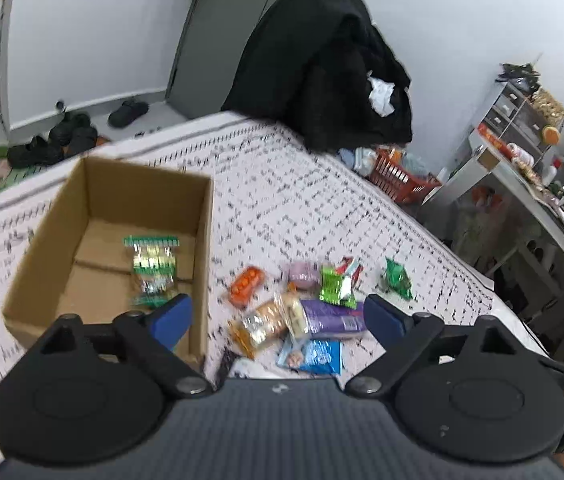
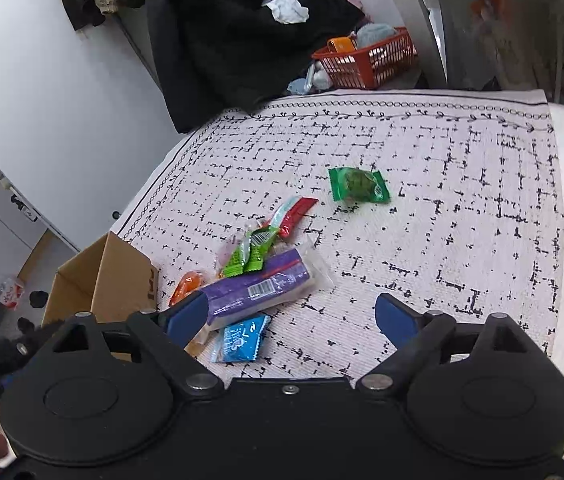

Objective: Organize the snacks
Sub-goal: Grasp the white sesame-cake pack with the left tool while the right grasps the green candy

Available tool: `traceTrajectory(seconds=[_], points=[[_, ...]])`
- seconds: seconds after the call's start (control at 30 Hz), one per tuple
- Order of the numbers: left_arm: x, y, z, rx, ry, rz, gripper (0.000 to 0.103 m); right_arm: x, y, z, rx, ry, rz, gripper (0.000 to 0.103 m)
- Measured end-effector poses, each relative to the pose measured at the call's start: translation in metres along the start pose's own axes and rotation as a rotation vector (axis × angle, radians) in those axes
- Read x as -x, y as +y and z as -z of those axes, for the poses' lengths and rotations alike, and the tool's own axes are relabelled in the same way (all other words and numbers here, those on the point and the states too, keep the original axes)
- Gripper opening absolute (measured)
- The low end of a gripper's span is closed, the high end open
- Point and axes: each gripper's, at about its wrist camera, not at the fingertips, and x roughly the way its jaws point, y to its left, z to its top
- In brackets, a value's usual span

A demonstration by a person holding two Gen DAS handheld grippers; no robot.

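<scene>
Crinkly foil snacks [image 1: 301,312] beside square cardboard box [image 1: 114,240]; both grippers' jaws wide, empty.

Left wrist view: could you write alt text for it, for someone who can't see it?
An open cardboard box sits on a patterned cloth, holding one green-and-clear snack pack. Right of it lie loose snack packets, among them a purple pack and a blue packet. The left claw hangs open and empty in the foreground.

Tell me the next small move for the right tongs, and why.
Probably lower the right tongs onto the purple pack and close. They are open and empty, the pack lies just ahead on top of the pile, and the box holds only one green packet, so most snacks are still outside.
</scene>
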Motion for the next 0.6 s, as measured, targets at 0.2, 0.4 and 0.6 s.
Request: traceTrajectory(seconds=[0.2,0.4,0.6], points=[[-0.009,-0.015,0.02,0.0,0.025,-0.058,0.089,-0.005,-0.015,-0.006,0.011,0.01,-0.024,0.09],[-0.02,-0.024,0.039,0.011,0.052,-0.117,0.089,-0.011,-0.02,-0.012,0.137,0.014,-0.03,0.09],[-0.038,-0.022,0.053,0.034,0.077,-0.195,0.089,-0.025,-0.034,-0.015,0.168,0.034,-0.065,0.09]])
